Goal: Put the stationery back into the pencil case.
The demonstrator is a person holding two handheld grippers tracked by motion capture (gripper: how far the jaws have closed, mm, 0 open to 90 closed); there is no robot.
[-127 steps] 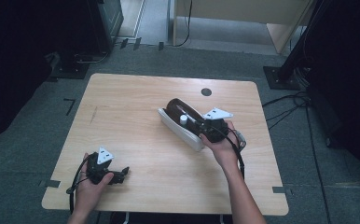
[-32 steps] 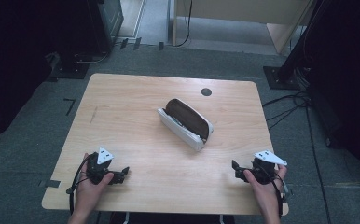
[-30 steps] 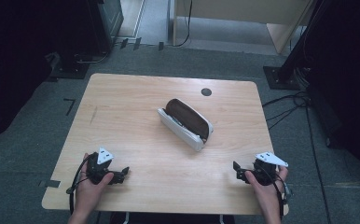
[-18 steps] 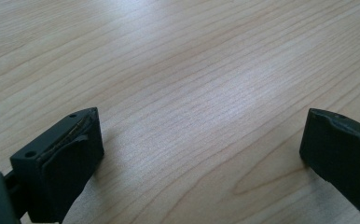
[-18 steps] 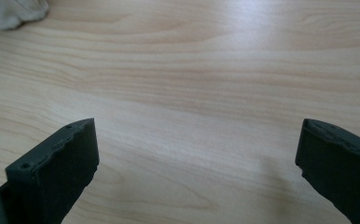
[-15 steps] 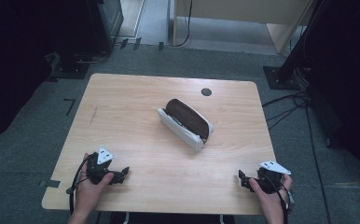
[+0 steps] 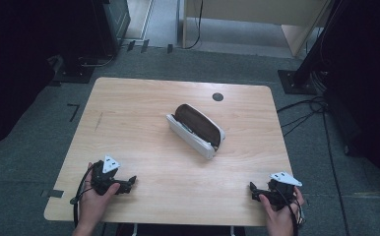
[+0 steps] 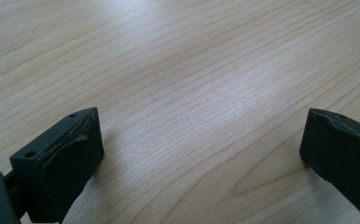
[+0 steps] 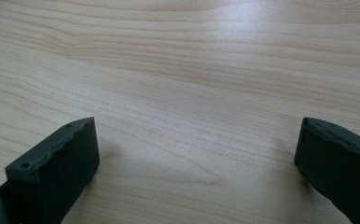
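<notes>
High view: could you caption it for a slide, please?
Both grippers rest open near the table's front edge; the case lies mid-table.

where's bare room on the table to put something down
Most of the table is bare: the whole left half, the far strip behind the case up to the round hole, and the near strip between the left gripper and right gripper. Only the middle, around the case, is taken.

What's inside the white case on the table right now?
The white case lies open; its mouth shows a dark brown lining, with a pale sliver along the near edge. Anything deeper is hidden in shadow.
</notes>
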